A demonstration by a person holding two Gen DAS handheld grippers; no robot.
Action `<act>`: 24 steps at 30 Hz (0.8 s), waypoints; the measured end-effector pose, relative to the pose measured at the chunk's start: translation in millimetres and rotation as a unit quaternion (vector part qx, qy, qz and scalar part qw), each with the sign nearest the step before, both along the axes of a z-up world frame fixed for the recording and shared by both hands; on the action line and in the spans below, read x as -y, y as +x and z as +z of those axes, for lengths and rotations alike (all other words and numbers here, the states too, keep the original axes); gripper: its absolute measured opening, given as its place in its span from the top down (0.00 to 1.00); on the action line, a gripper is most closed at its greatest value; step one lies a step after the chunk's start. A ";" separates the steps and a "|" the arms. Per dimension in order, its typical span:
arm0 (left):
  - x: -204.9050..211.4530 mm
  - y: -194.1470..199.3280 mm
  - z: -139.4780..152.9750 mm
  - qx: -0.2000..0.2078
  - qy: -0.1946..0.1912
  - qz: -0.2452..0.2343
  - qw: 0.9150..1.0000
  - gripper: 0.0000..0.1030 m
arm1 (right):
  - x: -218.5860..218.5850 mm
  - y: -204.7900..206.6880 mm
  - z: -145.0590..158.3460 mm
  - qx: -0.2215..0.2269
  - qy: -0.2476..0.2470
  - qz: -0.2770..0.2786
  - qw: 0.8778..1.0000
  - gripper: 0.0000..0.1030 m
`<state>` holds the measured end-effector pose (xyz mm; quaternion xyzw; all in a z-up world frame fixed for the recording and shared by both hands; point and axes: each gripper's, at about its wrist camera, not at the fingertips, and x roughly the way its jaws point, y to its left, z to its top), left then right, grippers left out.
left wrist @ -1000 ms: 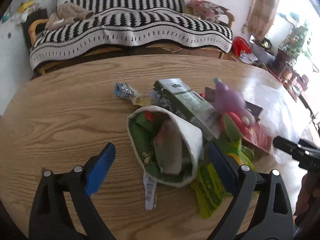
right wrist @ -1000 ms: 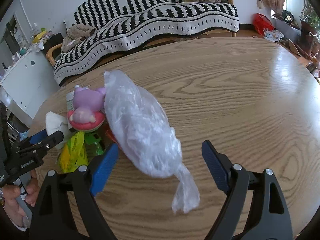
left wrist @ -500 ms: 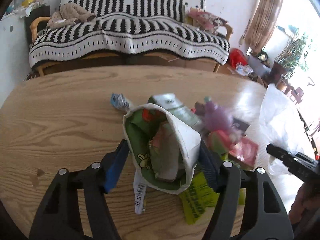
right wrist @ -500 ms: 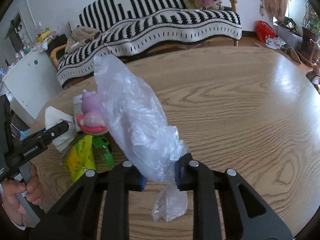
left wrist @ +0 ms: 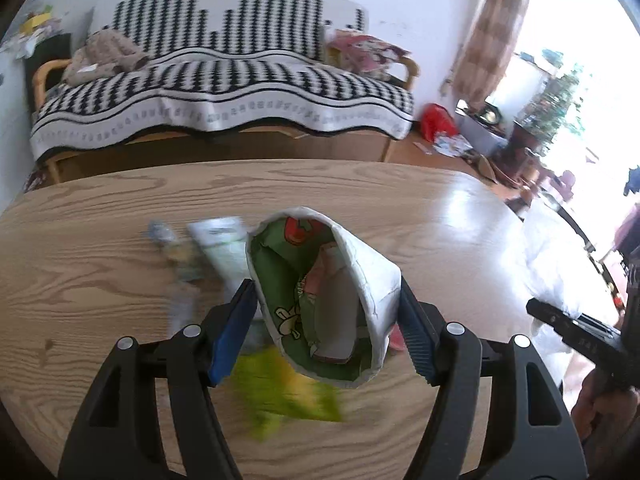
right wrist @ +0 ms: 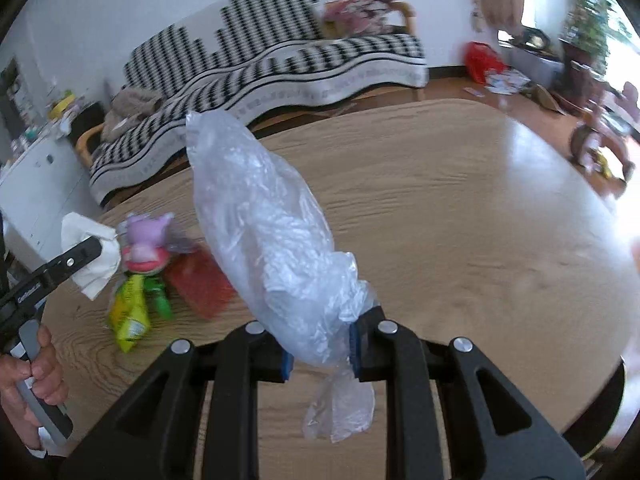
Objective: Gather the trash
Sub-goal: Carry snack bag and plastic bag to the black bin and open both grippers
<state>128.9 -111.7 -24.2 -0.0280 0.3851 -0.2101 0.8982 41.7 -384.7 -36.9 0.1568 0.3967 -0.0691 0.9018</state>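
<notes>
Both items gripped and lifted off the counter [left wrist: 100,240].
Since a second ago, left gripper [left wrist: 324,330] fingers have closed on the wrapper [left wrist: 320,300]; right gripper [right wrist: 320,354] pinches the plastic bag [right wrist: 264,240]; bagging looks next.

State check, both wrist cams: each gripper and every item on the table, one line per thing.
left gripper: shut on green-lined wrapper
green-lined wrapper: mouth open, clamped, held up
right gripper: shut on clear plastic bag
clear plastic bag: crumpled, lifted off table
purple plush toy: resting on table
yellow-green packet: lying flat
red packet: lying flat
white-green carton: lying flat, blurred
</notes>
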 end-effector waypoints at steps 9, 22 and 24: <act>114.8 -48.0 3.4 0.000 -0.018 -0.094 0.995 0.35 | 150.3 -131.0 -1.4 -0.004 0.001 -0.147 0.989 0.80; 269.4 -142.9 -31.9 -0.026 -0.012 -0.237 0.971 0.35 | 296.7 -307.6 -74.6 -0.079 0.069 -0.302 0.947 0.80; 282.5 -152.4 -38.2 -0.031 -0.009 -0.250 0.968 0.35 | 308.1 -319.4 -93.4 -0.109 0.083 -0.311 0.940 0.80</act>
